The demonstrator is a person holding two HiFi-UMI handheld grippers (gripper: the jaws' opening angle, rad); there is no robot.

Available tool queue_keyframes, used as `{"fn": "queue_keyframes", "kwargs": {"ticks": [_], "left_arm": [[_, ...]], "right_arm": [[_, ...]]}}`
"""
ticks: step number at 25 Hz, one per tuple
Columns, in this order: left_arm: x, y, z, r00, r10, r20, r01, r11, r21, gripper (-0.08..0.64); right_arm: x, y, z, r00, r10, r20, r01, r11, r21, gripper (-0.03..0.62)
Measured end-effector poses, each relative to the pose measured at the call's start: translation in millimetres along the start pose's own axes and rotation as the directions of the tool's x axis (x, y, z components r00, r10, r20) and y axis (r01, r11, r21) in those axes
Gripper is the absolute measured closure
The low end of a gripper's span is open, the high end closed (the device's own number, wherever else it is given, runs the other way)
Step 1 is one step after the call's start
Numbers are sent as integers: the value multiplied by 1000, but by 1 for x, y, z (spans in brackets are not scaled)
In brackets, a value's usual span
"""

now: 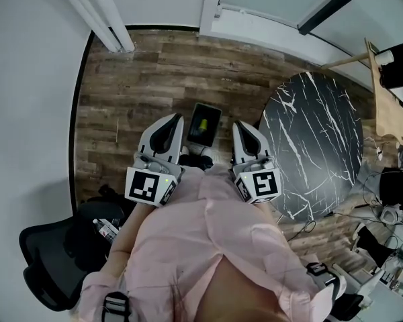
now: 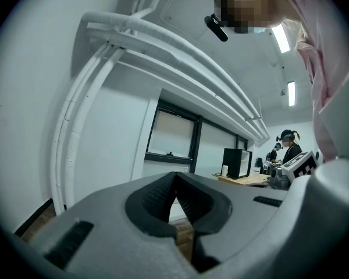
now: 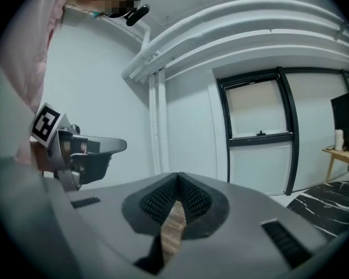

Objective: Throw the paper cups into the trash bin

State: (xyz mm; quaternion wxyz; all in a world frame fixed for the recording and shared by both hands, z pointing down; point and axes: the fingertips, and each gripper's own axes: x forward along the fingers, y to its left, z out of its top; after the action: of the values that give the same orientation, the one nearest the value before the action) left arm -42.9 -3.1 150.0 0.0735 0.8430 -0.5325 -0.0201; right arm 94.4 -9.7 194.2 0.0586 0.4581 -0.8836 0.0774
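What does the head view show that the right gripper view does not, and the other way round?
Only the head view: the dark rectangular trash bin and the black office chair. Only the right gripper view: the black-framed window. Both: the round black marble table, the left gripper and the right gripper, its jaws shut on nothing.

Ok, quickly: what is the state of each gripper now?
Left gripper: tongs closed, holding nothing.
Right gripper: tongs closed, holding nothing.
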Motion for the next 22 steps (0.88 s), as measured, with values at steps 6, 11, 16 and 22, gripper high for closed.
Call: {"fn": "queue_keyframes", "kwargs": {"ticks": [6, 11, 16, 22], "left_arm": [[-5, 0, -10, 1000, -16, -22, 16, 1000, -27, 545], [-13, 0, -12, 1000, -20, -17, 19, 999, -45, 545], [-26, 8, -13, 1000, -1, -9, 1, 999, -38, 545], [-32, 10, -6, 1000, 12, 0, -12, 999, -49, 545]], "right_arm": [[0, 12, 1, 1000, 5, 13, -5, 1000, 14, 563], [1, 30, 1, 1000, 31, -1, -31, 999, 10, 563], [5, 48, 0, 998, 69, -7, -69, 998, 4, 563], [11, 54, 2, 996, 89, 28, -88, 996, -15, 562]]}}
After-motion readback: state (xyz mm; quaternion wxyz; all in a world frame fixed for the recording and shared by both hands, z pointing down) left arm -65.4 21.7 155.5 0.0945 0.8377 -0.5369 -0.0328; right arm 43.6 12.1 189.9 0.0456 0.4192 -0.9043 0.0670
